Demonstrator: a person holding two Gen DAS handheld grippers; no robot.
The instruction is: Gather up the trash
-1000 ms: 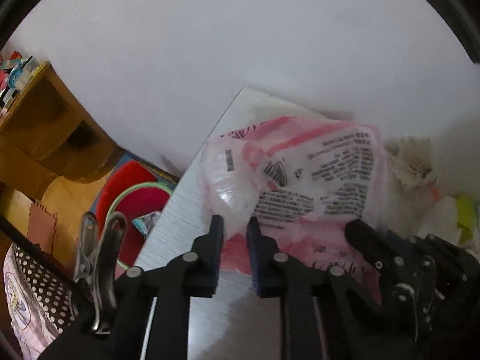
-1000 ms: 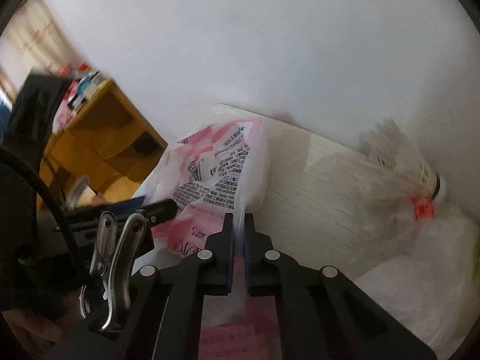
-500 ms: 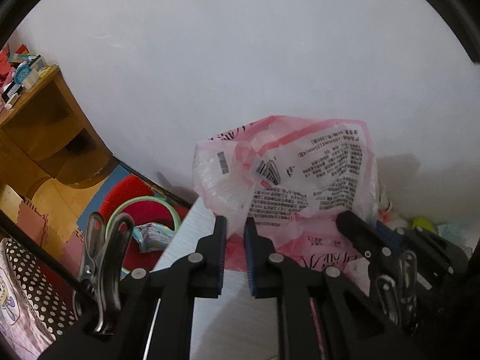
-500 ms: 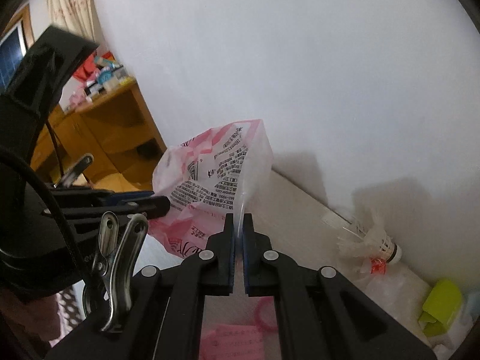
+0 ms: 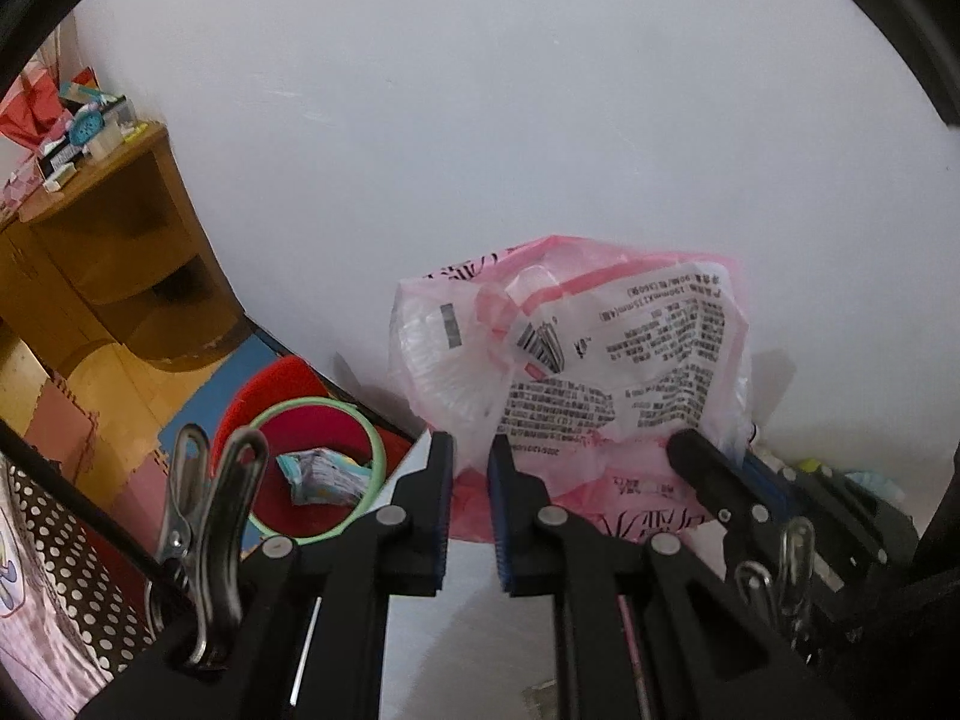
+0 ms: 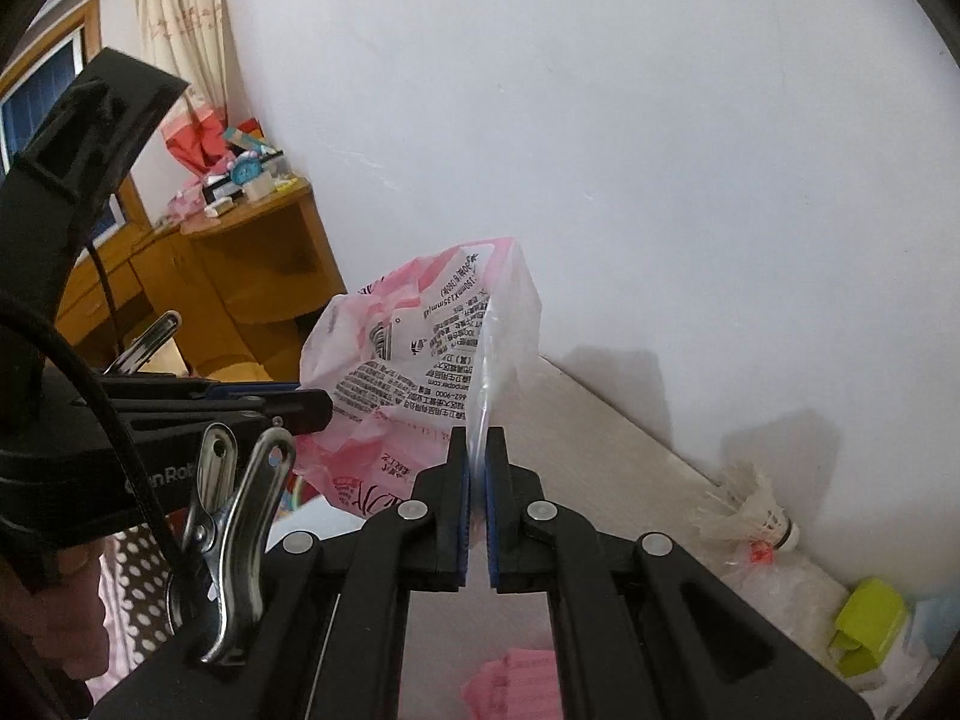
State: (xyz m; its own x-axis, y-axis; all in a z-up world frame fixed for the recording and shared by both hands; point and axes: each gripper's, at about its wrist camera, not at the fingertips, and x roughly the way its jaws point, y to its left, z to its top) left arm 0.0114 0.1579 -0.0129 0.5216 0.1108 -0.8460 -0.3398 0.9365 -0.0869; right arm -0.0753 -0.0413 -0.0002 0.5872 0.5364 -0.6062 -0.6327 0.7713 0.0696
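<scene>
I had lifted the pink plastic bag [image 5: 576,372] clear of the table [image 6: 606,438]; my left gripper [image 5: 471,456] and right gripper [image 6: 478,456] both pinched its film, bag hanging ahead, ready for trash.

Pink printed bag [image 5: 576,372] lifted clear of the desk [image 6: 606,450], now hanging upright against the white wall at frame centre instead of lying flat. Red basin [image 5: 300,450] with green rim shifted from lower left toward centre of the left wrist view, wrapper inside newly exposed. In the right wrist view, shuttlecock [image 6: 756,516] slid from right-centre to lower right; yellow-green box [image 6: 867,624] and curtained window [image 6: 42,84] newly in view.
</scene>
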